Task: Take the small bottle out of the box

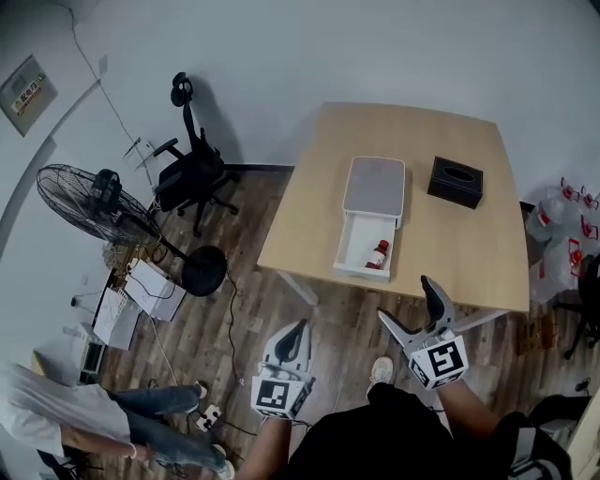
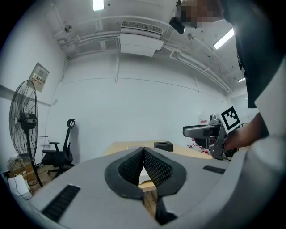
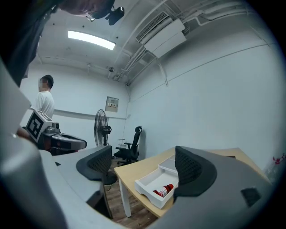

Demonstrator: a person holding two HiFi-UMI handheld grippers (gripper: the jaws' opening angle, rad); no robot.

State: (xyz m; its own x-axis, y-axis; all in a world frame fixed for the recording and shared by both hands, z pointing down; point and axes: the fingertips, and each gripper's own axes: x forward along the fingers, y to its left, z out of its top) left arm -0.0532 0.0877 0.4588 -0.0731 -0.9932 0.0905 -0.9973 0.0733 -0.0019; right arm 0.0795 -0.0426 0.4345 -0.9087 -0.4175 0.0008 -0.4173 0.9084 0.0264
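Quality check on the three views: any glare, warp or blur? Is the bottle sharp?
Head view: heavy fisheye bend, even light, bottle small but sharp in the box. Left gripper view: dark round vignette, ceiling lamp blown out, a blurred privacy patch at the top. Right gripper view: same vignette, lamp strip glaring, bottle clear.

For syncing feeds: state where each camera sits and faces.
Head view: on the person's head, steeply down at table, box, small bottle; left gripper, right gripper and torso show.
Left gripper view: on left gripper, along shut jaws toward table; right gripper shows.
Right gripper view: on right gripper, between open jaws toward box; left gripper shows.
Shared: head and right gripper views show the small bottle.
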